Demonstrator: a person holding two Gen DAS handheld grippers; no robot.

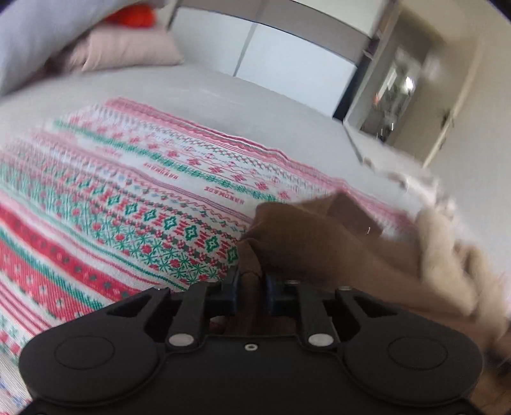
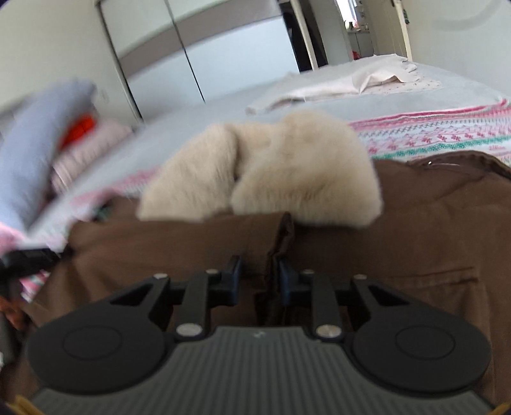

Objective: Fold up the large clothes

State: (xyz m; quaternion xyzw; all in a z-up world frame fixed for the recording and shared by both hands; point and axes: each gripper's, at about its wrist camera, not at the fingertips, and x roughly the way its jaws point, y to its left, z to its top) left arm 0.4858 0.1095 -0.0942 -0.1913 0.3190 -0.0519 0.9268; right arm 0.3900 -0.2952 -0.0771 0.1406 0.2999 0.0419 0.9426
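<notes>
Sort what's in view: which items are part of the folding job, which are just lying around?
In the job:
brown jacket with its cream fleece lining
left gripper, shut on the jacket
right gripper, shut on the jacket

Lying about:
patterned blanket
white cloth
pink pillow
orange item

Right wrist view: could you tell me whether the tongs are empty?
No, the right tongs are shut on a fold of the brown jacket.

We see a grey-sheeted bed [image 1: 255,95]; behind it stand white wardrobe doors [image 2: 230,60], and right of the wardrobe an open, daylit doorway [image 2: 354,28].
</notes>
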